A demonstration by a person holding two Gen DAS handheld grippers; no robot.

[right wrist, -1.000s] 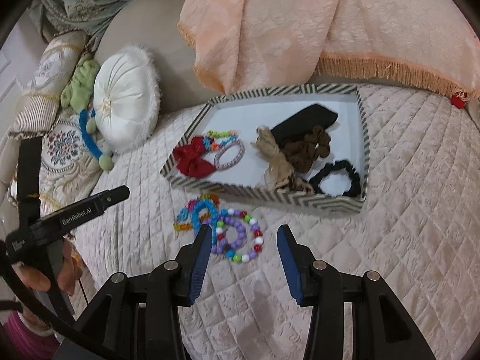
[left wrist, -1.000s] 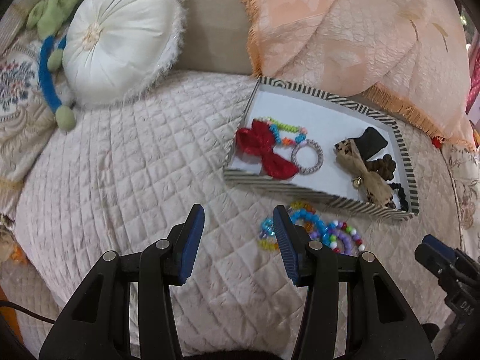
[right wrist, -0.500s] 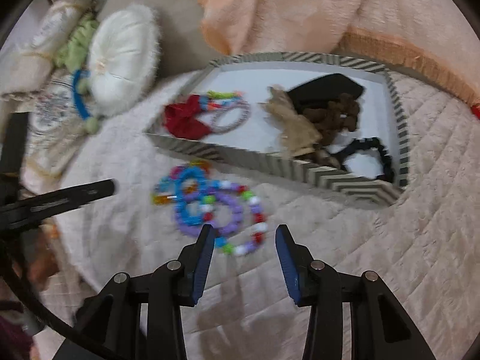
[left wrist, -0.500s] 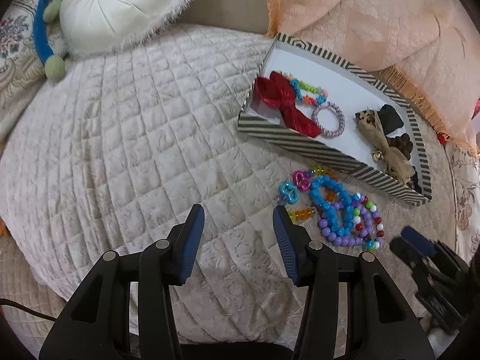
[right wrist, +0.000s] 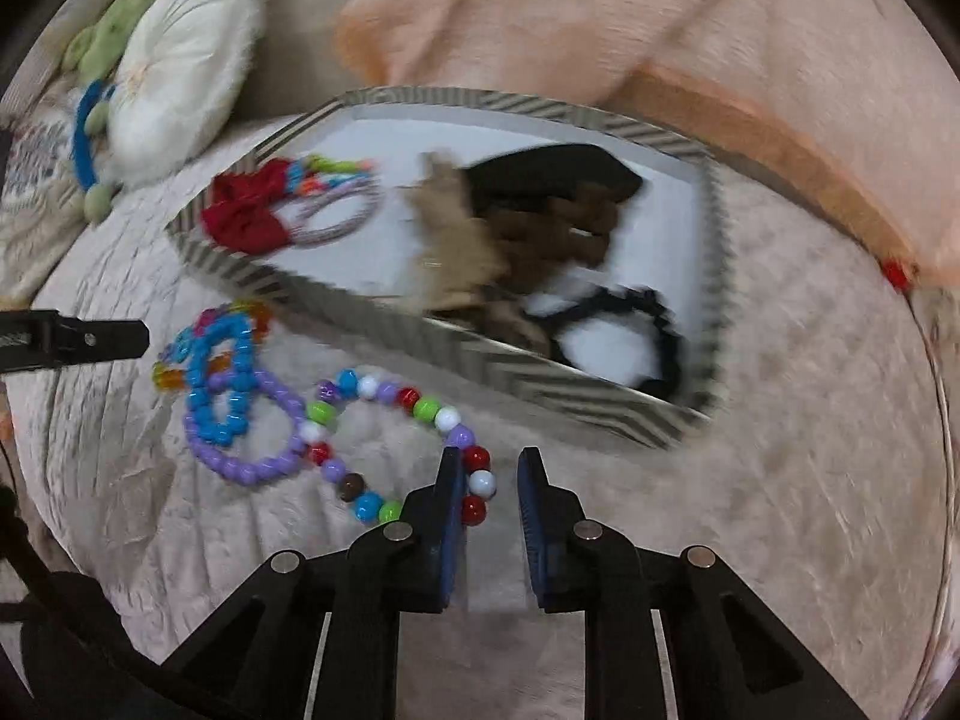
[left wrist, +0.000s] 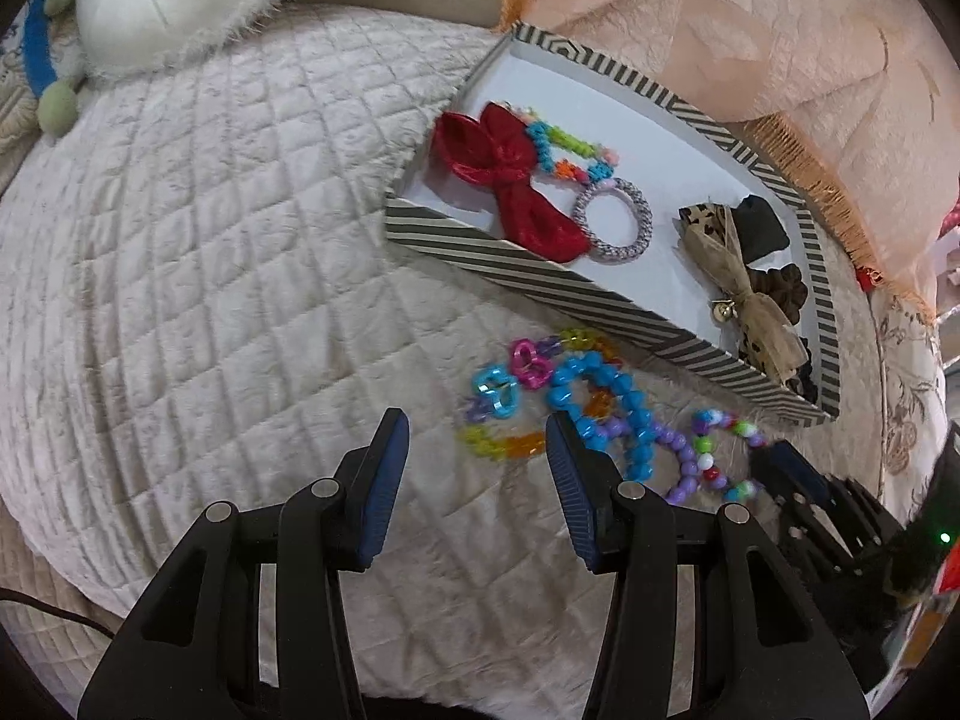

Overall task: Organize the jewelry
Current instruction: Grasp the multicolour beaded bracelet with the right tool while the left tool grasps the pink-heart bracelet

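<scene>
Multicolour bead bracelet (right wrist: 414, 414) straddled by half-spread right tool (right wrist: 491, 468), only right view shows it, left tool (left wrist: 477, 447) spread wide

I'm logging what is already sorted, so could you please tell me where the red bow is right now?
The red bow lies inside the striped tray, at its left end in both wrist views, touching the multicoloured bracelet and the grey hair tie.

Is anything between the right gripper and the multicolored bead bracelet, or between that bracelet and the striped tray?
Nothing blocks the right gripper: the multicolored bead bracelet already has beads between its fingers. Toward the striped tray, only the tray's near wall stands in the way, so the bracelet must be lifted over it.
</scene>
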